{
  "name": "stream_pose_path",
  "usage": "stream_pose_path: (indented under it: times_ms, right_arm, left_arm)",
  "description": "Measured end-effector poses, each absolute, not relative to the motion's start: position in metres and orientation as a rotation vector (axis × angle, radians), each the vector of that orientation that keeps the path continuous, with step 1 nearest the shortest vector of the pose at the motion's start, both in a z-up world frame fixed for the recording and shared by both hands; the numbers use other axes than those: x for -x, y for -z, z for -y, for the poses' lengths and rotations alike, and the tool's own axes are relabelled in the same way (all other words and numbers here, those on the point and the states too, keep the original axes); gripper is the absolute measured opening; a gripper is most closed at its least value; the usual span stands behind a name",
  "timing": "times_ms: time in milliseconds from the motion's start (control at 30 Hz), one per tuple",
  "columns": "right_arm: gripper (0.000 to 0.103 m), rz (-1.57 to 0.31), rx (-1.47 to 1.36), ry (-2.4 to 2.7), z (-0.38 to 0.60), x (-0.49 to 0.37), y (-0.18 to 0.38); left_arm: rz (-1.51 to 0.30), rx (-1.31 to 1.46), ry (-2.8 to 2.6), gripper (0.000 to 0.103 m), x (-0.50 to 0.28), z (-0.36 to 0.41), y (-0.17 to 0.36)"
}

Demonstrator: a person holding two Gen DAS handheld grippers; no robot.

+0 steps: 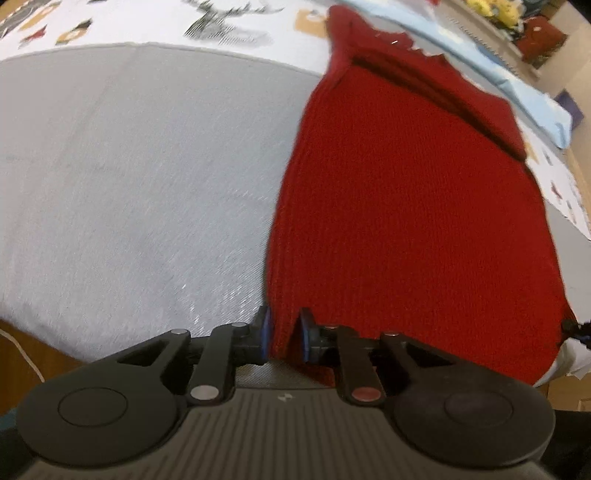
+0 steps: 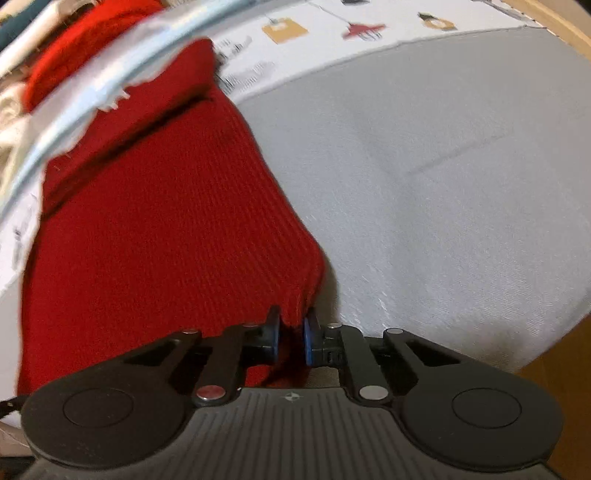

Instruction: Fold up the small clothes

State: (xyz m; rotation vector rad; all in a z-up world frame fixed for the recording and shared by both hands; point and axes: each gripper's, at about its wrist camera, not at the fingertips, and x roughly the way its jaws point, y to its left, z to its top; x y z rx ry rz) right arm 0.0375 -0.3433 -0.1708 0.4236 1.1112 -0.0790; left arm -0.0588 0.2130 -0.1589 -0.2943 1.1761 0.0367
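A red knitted garment [image 1: 406, 206] lies stretched over the grey cloth [image 1: 129, 166], with one sleeve folded across its upper part. My left gripper [image 1: 286, 336] is shut on the near left corner of its hem. My right gripper [image 2: 291, 336] is shut on the near right corner of the same garment [image 2: 155, 221]. Both corners are pinched between blue pads. The hem between the two grippers is hidden below the gripper bodies.
A printed white cloth [image 1: 155, 26] lies beyond the grey cloth [image 2: 443, 166]. A light blue fabric [image 1: 517, 92] lies past the garment, also in the right wrist view [image 2: 92, 81]. More clothes [image 2: 74, 48] are piled behind. The wooden table edge [image 2: 554, 376] shows nearby.
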Motion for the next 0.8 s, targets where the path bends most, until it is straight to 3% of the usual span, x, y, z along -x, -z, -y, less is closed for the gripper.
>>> stream_pose_path:
  times_ms: [267,400,800]
  right_arm:
    - [0.019,-1.150,-0.368,0.084,0.337,-0.041,0.177]
    - [0.013,-1.133,-0.358,0.076,0.333,-0.038,0.172]
    - [0.015,-1.143,-0.322,0.084,0.323,-0.035,0.172]
  left_arm:
    - [-1.191,0.271,-0.040,0.019,0.050,-0.207,0.166]
    - [-1.174,0.250,-0.038,0.016,0.052,-0.204,0.163]
    - [-1.192,0.263,-0.045,0.018,0.049,-0.205,0.169]
